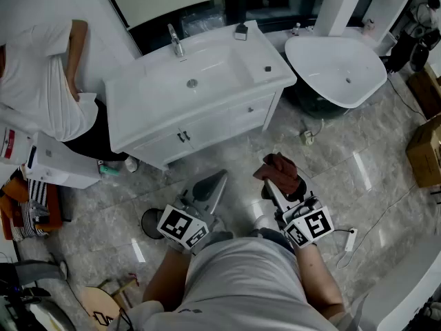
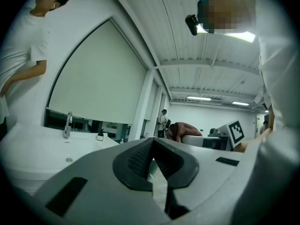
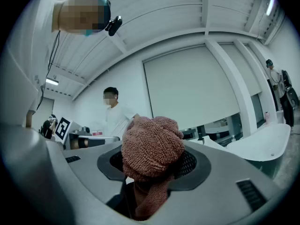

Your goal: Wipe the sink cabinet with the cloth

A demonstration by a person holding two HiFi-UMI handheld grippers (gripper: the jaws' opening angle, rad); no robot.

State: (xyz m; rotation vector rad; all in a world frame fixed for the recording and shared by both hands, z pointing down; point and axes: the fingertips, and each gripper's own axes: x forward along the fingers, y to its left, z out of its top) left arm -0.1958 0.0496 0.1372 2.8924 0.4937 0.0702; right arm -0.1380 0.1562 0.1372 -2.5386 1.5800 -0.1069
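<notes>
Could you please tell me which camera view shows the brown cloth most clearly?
The right gripper view: the cloth fills the middle, bunched between the right gripper's fingers, its terry loops plain. The head view shows it small, over the floor; the left gripper view, only a distant brown lump.

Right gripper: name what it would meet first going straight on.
Probably the sink cabinet front; the right gripper, shut on the cloth, aims toward it, though its upward tilt leaves that uncertain.
</notes>
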